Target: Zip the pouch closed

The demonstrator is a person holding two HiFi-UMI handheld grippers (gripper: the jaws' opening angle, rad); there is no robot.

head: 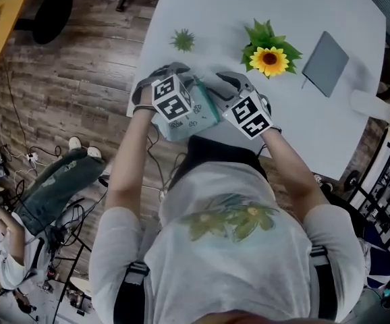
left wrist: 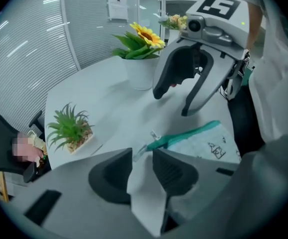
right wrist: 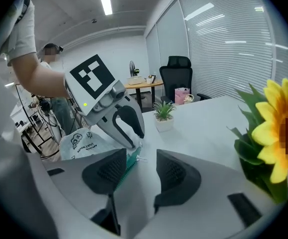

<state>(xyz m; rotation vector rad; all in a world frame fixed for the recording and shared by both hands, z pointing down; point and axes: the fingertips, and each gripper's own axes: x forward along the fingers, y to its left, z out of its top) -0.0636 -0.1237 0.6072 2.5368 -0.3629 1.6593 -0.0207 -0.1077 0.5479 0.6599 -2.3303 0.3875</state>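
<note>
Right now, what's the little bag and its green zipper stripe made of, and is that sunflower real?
The pouch looks like soft, matte printed cloth or thin plastic: it wrinkles and lies limp. Its zipper band looks like teal woven tape; the small pull looks pale, maybe clear plastic or metal. The sunflower is probably fake, with stiff, even petals, but I can't be sure.
</note>
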